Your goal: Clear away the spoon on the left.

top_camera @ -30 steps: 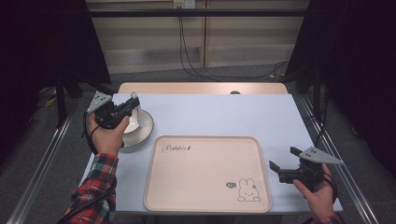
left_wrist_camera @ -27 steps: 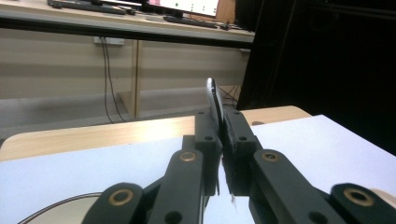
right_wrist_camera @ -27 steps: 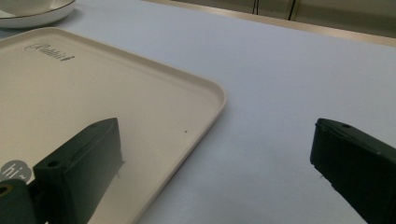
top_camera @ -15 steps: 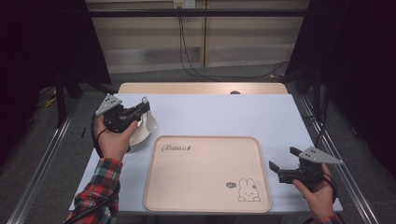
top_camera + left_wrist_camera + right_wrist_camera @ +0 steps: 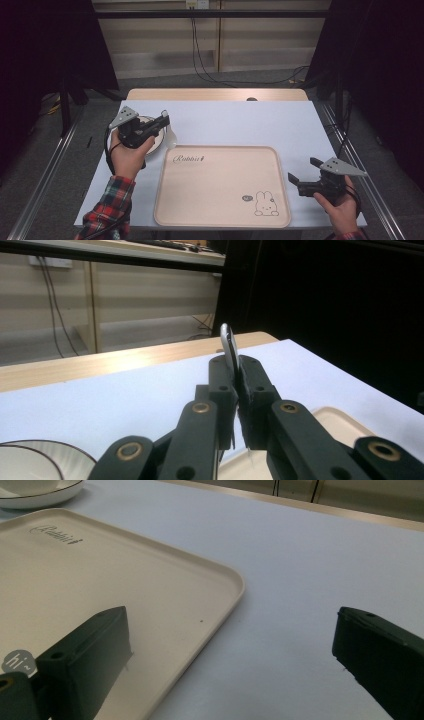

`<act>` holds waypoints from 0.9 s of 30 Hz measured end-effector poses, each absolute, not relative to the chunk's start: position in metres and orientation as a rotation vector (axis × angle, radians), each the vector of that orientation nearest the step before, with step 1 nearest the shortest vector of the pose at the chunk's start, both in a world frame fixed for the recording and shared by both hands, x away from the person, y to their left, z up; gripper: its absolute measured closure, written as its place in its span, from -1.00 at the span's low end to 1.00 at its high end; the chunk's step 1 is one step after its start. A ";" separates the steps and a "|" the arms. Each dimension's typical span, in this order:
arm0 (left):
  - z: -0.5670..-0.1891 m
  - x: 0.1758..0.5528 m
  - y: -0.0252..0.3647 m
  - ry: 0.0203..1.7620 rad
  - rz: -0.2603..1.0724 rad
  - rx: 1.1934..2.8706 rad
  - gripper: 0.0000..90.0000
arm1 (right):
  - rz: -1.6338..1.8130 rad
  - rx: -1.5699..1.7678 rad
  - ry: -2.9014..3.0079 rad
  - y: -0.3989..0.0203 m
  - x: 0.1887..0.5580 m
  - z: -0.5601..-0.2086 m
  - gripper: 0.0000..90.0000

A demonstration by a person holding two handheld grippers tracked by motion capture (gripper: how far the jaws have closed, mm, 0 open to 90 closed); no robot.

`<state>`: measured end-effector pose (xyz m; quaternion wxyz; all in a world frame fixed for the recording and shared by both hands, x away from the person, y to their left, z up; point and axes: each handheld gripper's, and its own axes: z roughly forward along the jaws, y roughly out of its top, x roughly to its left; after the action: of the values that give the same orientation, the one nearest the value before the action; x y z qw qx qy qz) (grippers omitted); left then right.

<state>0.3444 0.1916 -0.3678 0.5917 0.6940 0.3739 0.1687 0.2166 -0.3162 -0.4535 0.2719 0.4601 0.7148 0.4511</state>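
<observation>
My left gripper (image 5: 164, 120) is shut on a thin white spoon-like piece (image 5: 171, 135), held over the right rim of a white plate with a dark edge (image 5: 152, 146). In the left gripper view the jaws (image 5: 232, 367) pinch that piece (image 5: 227, 342) edge-on, upright, and the plate (image 5: 30, 460) lies at the bottom left. A beige tray with a rabbit drawing (image 5: 220, 190) rests on the front middle of the table. My right gripper (image 5: 303, 169) hovers open beside the tray's right edge, nothing between its jaws (image 5: 232, 630).
The pale blue table top (image 5: 240, 120) has a wooden strip (image 5: 215, 94) along its far edge. Cables (image 5: 200, 55) hang beyond it. Metal rails (image 5: 45, 175) run along both sides of the table. In the right gripper view the tray's corner (image 5: 235, 585) sits close.
My left hand has shifted right, from above the plate's middle to its right rim near the tray's corner, still holding the white piece. The right hand has stayed put.
</observation>
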 end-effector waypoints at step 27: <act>-0.385 0.318 0.171 0.828 0.249 1.649 0.90 | 1.217 1.213 1.944 -0.315 0.216 -0.453 -0.96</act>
<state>0.3184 0.1708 -0.3851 0.5970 0.7106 0.3567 0.1071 0.2163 -0.3148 -0.4532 0.2700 0.4502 0.7214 0.4517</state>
